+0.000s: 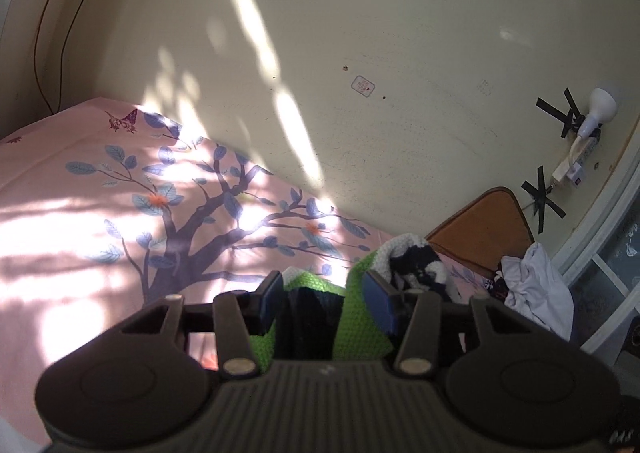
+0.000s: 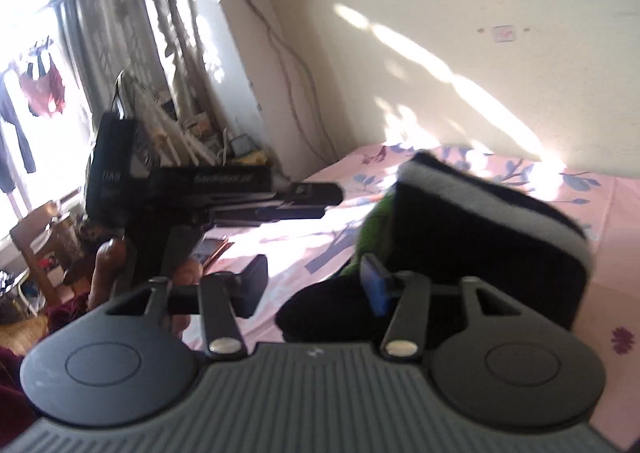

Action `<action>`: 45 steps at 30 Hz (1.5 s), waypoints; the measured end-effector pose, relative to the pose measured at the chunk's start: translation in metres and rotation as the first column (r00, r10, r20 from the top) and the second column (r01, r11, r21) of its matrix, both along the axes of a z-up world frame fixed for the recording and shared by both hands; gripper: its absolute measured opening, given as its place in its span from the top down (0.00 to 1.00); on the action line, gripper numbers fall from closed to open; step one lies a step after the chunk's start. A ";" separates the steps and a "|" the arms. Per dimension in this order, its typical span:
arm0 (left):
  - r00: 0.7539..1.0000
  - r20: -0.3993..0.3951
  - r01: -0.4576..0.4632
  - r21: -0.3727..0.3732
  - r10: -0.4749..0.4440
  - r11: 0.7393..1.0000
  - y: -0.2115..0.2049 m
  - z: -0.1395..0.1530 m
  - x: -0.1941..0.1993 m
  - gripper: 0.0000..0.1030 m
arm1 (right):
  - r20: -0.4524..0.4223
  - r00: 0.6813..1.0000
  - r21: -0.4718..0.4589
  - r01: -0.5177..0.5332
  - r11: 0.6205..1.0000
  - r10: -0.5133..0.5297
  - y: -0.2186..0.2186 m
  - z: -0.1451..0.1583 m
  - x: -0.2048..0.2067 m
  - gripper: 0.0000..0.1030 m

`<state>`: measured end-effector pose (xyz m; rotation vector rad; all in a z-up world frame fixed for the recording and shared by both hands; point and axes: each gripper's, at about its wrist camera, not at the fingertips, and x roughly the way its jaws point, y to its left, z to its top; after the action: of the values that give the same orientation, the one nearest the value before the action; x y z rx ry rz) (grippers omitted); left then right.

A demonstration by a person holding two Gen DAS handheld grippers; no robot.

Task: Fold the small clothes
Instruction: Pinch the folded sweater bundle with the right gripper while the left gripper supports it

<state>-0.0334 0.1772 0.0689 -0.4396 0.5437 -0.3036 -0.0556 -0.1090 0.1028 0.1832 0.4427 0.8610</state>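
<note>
A green knitted garment with black parts point(image 1: 360, 317) lies between and just past the fingers of my left gripper point(image 1: 320, 297), whose jaws stand apart around it, not pinching. In the right wrist view the same garment shows as a black piece with a grey band and a green edge point(image 2: 480, 229), raised above the pink bed sheet point(image 2: 592, 293). My right gripper point(image 2: 314, 285) is open, its right pad beside the garment's lower left edge. The left gripper point(image 2: 280, 197) reaches in from the left toward the garment.
The bed has a pink sheet with a tree print point(image 1: 120, 213), set against a cream wall. A white and black cloth point(image 1: 416, 261), a white cloth point(image 1: 536, 285) and a brown board point(image 1: 484, 229) lie at the bed's far right. A wooden chair point(image 2: 36, 237) and curtains stand left.
</note>
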 end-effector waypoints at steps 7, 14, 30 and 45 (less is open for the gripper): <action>0.996 0.017 0.078 0.164 -0.082 0.983 -0.052 -0.005 -0.021 0.56 | -0.058 0.982 0.086 0.187 0.979 -0.182 -0.036 0.016 0.048 0.74; 0.993 -0.114 0.038 0.236 -0.011 0.971 -0.044 -0.049 -0.019 0.76 | -0.123 0.989 -0.201 0.059 0.978 -0.085 0.055 -0.034 0.105 0.76; 0.998 -0.033 -0.041 0.235 0.051 0.971 -0.022 -0.001 -0.005 0.00 | -0.068 0.962 0.157 0.273 0.949 -0.265 -0.025 -0.018 0.025 0.23; 0.974 -0.204 0.120 0.109 -0.096 0.987 -0.037 -0.061 0.051 0.00 | -0.274 0.899 -0.015 0.351 0.936 -0.342 -0.030 -0.079 0.046 0.13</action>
<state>0.0180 0.1399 0.0083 -0.3248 0.7788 -0.3318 -0.0094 -0.1391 0.0242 0.4044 0.6316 0.4917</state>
